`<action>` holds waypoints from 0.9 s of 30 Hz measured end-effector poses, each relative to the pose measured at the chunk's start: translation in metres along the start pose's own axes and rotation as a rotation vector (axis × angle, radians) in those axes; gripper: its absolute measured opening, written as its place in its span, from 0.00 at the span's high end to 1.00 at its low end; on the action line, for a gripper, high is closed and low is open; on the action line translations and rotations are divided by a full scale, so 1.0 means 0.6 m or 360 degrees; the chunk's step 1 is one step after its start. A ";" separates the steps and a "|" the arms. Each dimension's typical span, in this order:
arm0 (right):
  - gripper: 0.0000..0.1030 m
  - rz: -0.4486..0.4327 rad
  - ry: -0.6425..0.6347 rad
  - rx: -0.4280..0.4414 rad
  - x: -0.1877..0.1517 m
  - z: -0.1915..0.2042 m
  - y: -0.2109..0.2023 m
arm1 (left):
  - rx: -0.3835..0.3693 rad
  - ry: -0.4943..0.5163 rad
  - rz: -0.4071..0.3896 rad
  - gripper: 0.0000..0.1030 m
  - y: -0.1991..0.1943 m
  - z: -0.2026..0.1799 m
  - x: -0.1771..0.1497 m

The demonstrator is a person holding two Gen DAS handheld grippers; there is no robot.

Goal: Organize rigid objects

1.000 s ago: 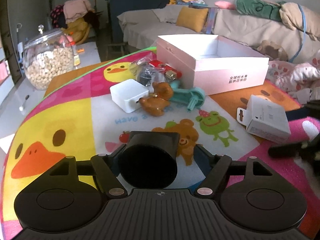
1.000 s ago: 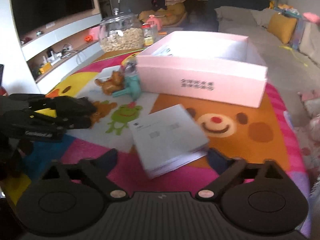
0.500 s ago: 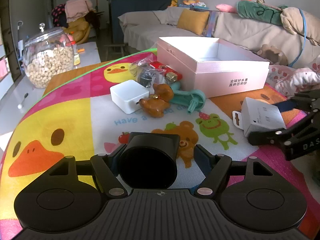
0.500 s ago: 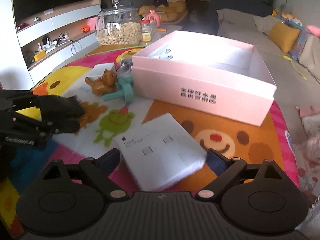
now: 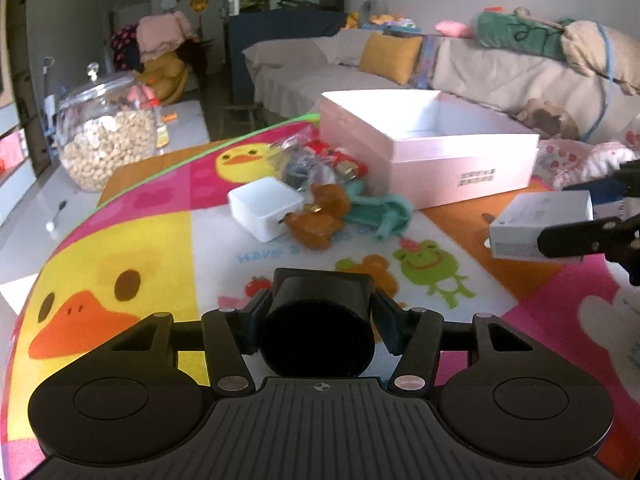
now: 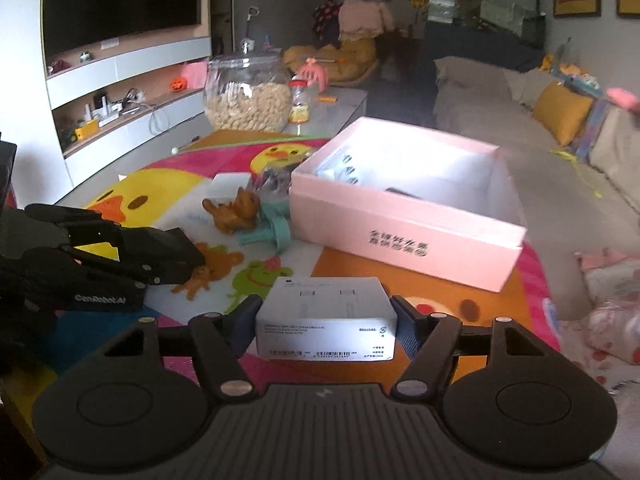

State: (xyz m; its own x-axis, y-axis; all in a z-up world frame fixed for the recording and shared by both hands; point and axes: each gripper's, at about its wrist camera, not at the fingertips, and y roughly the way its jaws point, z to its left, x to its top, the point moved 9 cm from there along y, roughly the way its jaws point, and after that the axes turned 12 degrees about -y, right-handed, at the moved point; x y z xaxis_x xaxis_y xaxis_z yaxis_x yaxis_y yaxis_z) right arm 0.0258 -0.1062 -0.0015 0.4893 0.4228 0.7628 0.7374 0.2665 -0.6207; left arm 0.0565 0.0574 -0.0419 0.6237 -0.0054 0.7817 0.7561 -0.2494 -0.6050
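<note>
Jar (image 5: 105, 136): far left, beyond the mat edge. Round clear glass, knobbed lid, filled with pale nut-like pieces.
Mat (image 5: 132, 240): glossy printed sheet over the table; yellow duck, pink squares, green frog, brown bear.
Left gripper (image 5: 320, 320): clenched on a black block (image 5: 320, 334), matte, rounded front face, squared top. Held low over the mat, near the bear print.
White cube (image 5: 264, 206): smooth plastic, rounded corners, flat on the mat, touching the brown figure.
Brown figure (image 5: 320, 216): glossy, lumpy animal shape, lying on its side between the cube and the teal piece.
Teal piece (image 5: 380, 210): plastic, tube-like with a flared end, lying just beside the pink box.
Wrapped clutter (image 5: 316, 162): crinkled clear bag with dark contents, red and gold packets, behind the figure.
Pink box (image 5: 452, 168): open rectangular card tray, pale pink walls, white inside, dark printed characters on the near wall. From the right wrist view some small items lie inside (image 6: 348, 168); too washed out to name.
Right gripper (image 6: 326, 326): grasping a white carton (image 6: 326, 322) by its two sides. Flat rectangular card, fine print and barcode on the near face. Held above the mat, in front of the pink box, apart from it.
Sofa (image 5: 500, 68): behind, cloth-covered, mustard cushion, piled soft toys.
</note>
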 end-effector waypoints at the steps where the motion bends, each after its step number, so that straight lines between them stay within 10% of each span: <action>1: 0.33 -0.0012 -0.0002 -0.0011 0.002 -0.001 -0.008 | -0.0035 0.0000 0.0000 0.42 -0.005 -0.005 0.001; 9: 0.33 -0.0112 -0.0009 -0.0109 0.013 -0.015 -0.064 | -0.0286 0.0081 -0.0059 0.42 -0.075 -0.067 0.032; 14: 0.33 -0.0199 -0.0014 -0.0237 0.019 -0.043 -0.099 | -0.0416 0.0107 -0.0237 0.42 -0.094 -0.129 0.154; 20: 0.33 -0.0198 0.0069 -0.0356 0.009 -0.093 -0.103 | -0.0479 -0.0080 -0.0301 0.42 0.021 -0.185 0.315; 27: 0.33 -0.0195 0.0210 -0.0466 0.009 -0.146 -0.101 | -0.0495 -0.0376 -0.0282 0.42 0.083 -0.113 0.308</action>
State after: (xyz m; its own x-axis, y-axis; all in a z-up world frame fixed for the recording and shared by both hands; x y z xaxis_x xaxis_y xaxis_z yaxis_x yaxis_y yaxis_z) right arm 0.0243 -0.1958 0.0559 0.4306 0.2824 0.8572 0.8875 0.0403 -0.4591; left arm 0.1959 -0.0218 0.0826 0.5450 0.2771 0.7913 0.7826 -0.5068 -0.3616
